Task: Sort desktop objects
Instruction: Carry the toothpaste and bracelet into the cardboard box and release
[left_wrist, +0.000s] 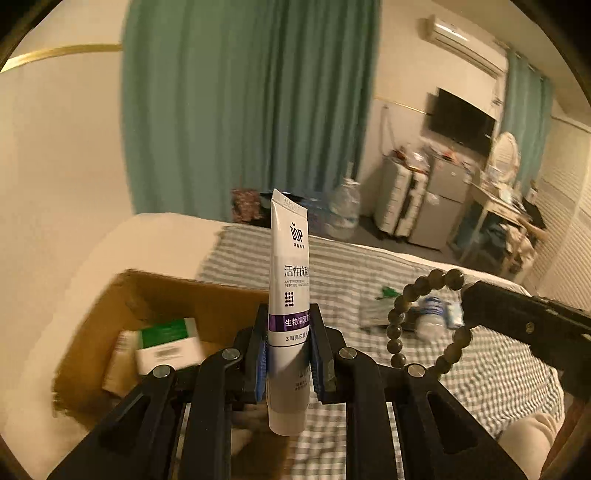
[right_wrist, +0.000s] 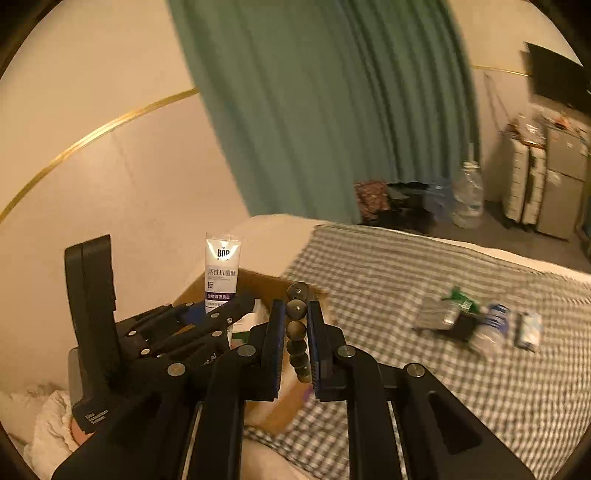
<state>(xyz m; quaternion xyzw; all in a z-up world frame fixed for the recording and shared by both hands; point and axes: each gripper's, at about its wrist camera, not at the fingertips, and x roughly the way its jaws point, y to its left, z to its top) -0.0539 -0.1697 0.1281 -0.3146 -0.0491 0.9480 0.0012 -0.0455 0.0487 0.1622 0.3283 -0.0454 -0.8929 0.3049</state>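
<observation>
My left gripper (left_wrist: 289, 354) clamps the toothpaste tube (left_wrist: 289, 295) low on its soft, light body, above the cardboard box (left_wrist: 110, 332). My right gripper (right_wrist: 296, 345) pinches the slippery bead bracelet (right_wrist: 297, 325), dangling loosely.

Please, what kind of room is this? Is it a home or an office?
Most likely a home bedroom, not an office. A bed with a checked cover fills the foreground, long green curtains hang behind it, and a wall television and an air conditioner sit at the far side.
</observation>
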